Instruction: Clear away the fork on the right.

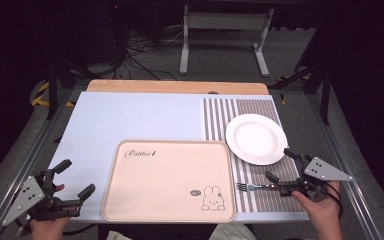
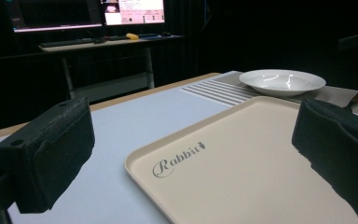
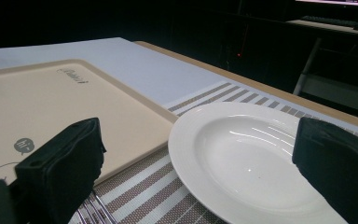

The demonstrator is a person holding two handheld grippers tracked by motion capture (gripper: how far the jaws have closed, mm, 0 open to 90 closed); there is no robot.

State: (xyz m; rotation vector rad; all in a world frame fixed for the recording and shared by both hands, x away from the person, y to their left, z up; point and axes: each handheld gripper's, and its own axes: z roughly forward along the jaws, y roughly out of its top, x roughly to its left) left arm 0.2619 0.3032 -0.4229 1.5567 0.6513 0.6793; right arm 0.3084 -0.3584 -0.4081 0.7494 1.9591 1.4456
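A beige tray [image 1: 167,180] printed with "Rabbit" and a bunny lies at the front middle of the table. Right of it, a white plate [image 1: 256,138] rests on a striped placemat [image 1: 220,112]. A metal fork [image 1: 251,187] lies on the placemat in front of the plate, tines toward the tray. My right gripper [image 1: 279,164] stands open over the placemat's near right part, its near jaw just above the fork's handle end. In the right gripper view the plate [image 3: 242,158] lies between the jaws and the fork tines [image 3: 98,211] show beside the left jaw. My left gripper [image 1: 77,177] is open left of the tray, holding nothing.
A pale blue mat [image 1: 140,115] covers the table, with a wooden strip [image 1: 177,86] along its far edge. Metal rails run down both sides. A metal stand [image 1: 225,30] and cables are on the floor beyond. A desk with monitors [image 2: 88,11] stands in the dark background.
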